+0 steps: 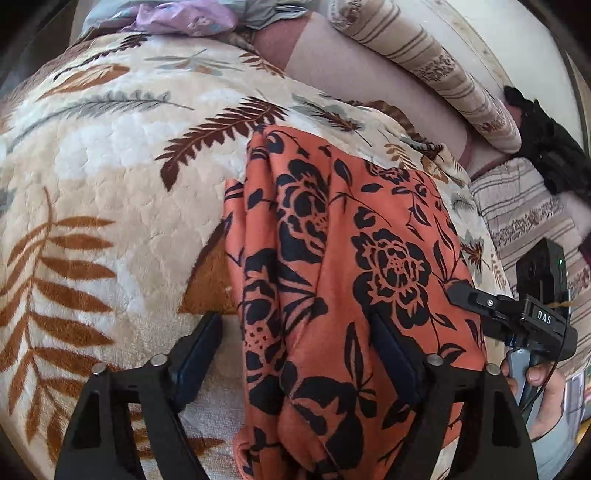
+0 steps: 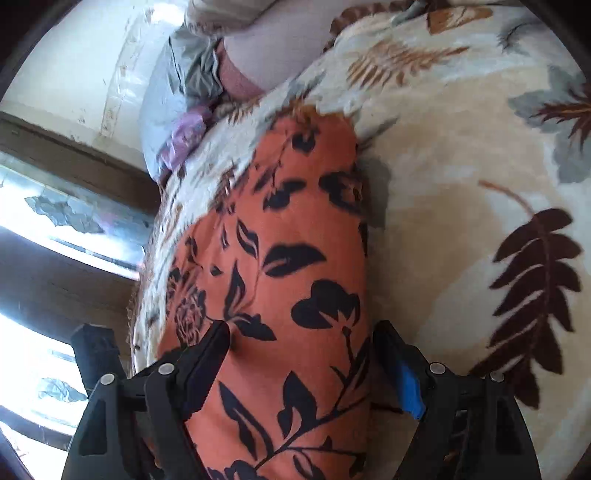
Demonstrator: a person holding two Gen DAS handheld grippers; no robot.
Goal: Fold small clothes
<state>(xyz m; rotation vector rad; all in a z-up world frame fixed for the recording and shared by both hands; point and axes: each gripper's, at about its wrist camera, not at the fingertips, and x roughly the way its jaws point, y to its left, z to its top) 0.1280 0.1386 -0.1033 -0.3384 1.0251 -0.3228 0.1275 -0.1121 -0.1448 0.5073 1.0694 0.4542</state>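
Garment (image 1: pixel 332 258): orange-red fabric with a black floral and leaf print, large roses and stems. It lies on a plush blanket (image 1: pixel 110 166) printed with cream, tan, brown and grey fern leaves, which covers the bed. In the left wrist view the cloth is bunched lengthwise into several long ridges and folds on its left half; the right half lies flatter, with one big rose showing. The near end runs under the camera, out of frame.

Left hand-held gripper (image 1: pixel 295 332): jaws spread wide, straddling the cloth. Left finger sits on bare blanket just beside the cloth edge, right finger sits over the cloth. Nothing pinched between them.

Right hand-held gripper (image 2: pixel 301 343): also wide apart, garment (image 2: pixel 280 258) passing between the fingers. Here the fabric reads as a smooth, rounded long strip; its far end lies near the blanket (image 2: pixel 461 184) edge. The right finger carries a blue pad. Cannot tell whether either finger is pressing on the cloth. Frame is a bit motion-blurred.

In the left view the right hand-held gripper (image 1: pixel 461 291) shows at the cloth's right edge, its tip touching or just over the fabric, with the person's hand (image 1: pixel 543 384) on its handle.

Background: a lilac cloth (image 1: pixel 184 18) and a grey one at the far end of the bed, and a striped cushion (image 1: pixel 443 66) at upper right.
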